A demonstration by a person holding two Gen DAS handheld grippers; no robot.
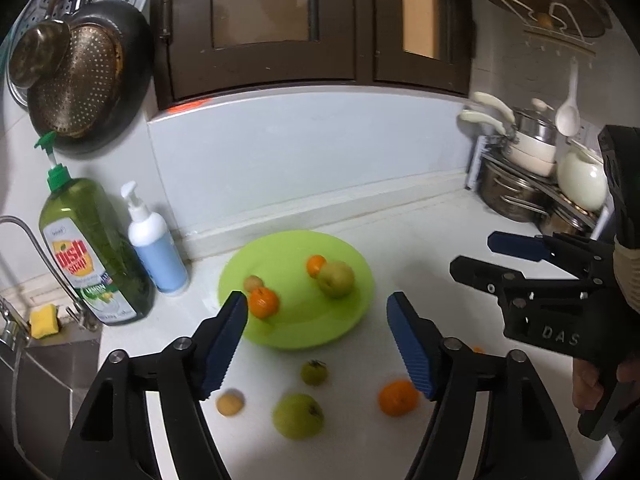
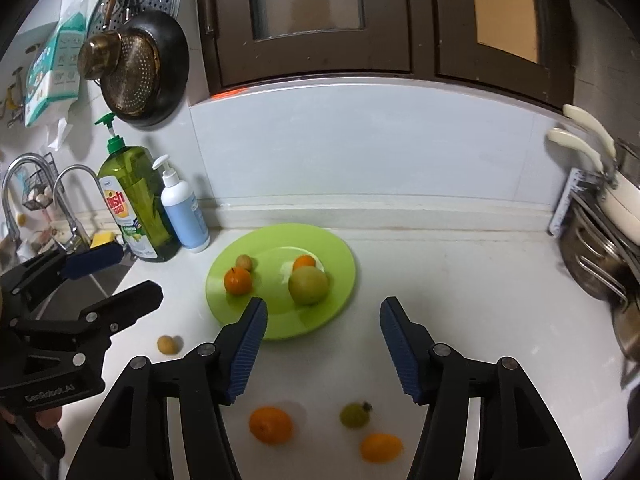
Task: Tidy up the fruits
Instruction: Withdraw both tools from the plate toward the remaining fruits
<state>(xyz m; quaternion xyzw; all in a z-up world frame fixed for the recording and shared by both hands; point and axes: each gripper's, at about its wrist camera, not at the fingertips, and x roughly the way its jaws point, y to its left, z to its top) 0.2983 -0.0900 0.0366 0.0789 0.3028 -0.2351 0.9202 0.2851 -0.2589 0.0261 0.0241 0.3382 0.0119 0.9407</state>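
Counter [image 1: 420, 240]: green apple [image 1: 298, 416] in left view only.

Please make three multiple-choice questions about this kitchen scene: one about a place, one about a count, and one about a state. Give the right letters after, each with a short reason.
1. Where does the tall green dish soap bottle stand?
A. on the round lime-green plate
B. beside the white and blue pump bottle, near the sink
C. on the pot rack at the right

2. How many fruits lie on the round lime-green plate?
A. two
B. four
C. six

3. In what state is the left gripper?
A. open, holding nothing
B. shut on an orange
C. shut on the plate rim

Answers:
1 B: it stands next to the white and blue pump bottle, left of the plate.
2 B: two oranges, one large green fruit and one small yellowish fruit are on it.
3 A: its blue-padded fingers stand wide apart with only the counter between them.
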